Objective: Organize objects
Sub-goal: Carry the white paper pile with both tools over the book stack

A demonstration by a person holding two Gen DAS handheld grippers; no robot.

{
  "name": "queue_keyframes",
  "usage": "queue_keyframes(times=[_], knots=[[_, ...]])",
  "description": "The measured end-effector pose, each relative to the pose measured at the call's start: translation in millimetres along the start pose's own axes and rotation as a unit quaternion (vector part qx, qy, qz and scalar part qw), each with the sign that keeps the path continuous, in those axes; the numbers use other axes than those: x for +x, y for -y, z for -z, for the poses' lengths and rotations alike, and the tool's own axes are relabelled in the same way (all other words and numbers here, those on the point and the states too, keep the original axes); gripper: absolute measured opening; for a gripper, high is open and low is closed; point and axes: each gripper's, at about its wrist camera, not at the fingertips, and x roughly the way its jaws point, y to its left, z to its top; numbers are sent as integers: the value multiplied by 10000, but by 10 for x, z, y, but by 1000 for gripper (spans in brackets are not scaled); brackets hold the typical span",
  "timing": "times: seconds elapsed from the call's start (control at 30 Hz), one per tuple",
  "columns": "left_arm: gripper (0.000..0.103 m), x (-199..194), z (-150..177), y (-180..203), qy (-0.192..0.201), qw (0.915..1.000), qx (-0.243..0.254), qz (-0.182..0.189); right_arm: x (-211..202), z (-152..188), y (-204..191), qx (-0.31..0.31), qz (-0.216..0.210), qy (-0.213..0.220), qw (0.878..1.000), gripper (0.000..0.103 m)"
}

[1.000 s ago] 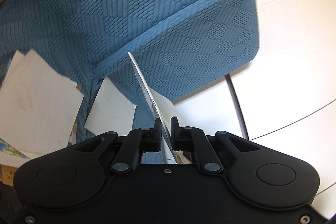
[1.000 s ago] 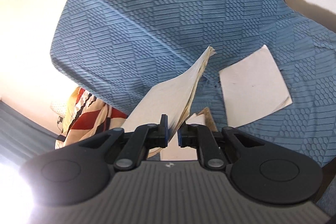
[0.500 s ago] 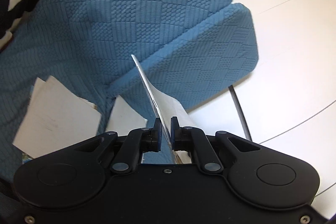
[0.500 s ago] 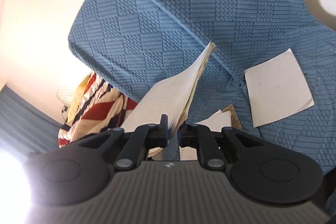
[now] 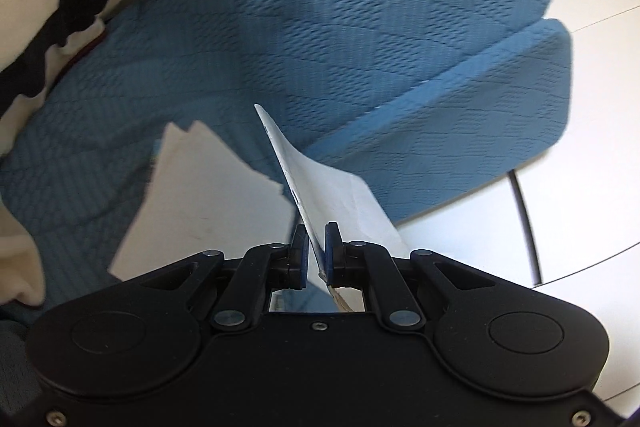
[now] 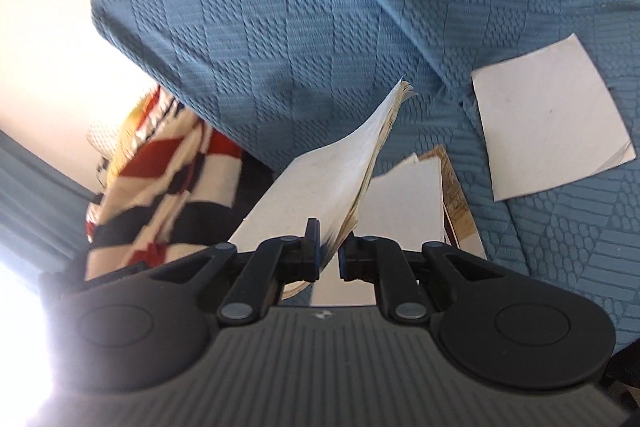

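White curling sheet (image 5: 340, 195) pinched in left claw (image 5: 316, 247), thin booklet (image 6: 332, 183) in right claw (image 6: 328, 247)

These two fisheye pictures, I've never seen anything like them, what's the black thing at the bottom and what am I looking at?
The black thing is a hand-held gripper with two fingers; a person carries one in each hand, and a camera on each looks forward along the fingers. One picture comes from the left gripper, the other from the right gripper. Both look down at a sofa with a blue textured cover. White sheets of paper lie loose on the seat, and a striped blanket lies at the side. The left gripper is shut on a single sheet held on edge. The right gripper is shut on a thin booklet whose pages bend upward.
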Motion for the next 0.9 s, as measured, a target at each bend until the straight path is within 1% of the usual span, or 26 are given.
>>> queue_keyframes(times=[0.17, 0.33, 0.43, 0.57, 0.7, 0.9], knots=[[7, 113, -26, -165, -27, 9995, 157, -274, 246, 101, -51, -492, 280, -83, 9984, 12], [7, 268, 23, -234, -189, 9974, 377, -582, 427, 194, -56, -914, 535, -210, 9942, 12], [7, 332, 55, -269, -290, 9967, 408, -635, 487, 253, 0, -943, 676, -298, 9928, 12], [7, 423, 94, -315, -544, 9941, 428, -836, 533, 312, 91, -908, 793, -381, 9920, 12], [8, 491, 133, -379, -731, 9920, 384, -960, 588, 373, 160, -884, 887, -512, 9908, 13], [8, 566, 208, -387, -858, 9883, 461, -1173, 686, 497, 234, -862, 1078, -770, 9874, 14]])
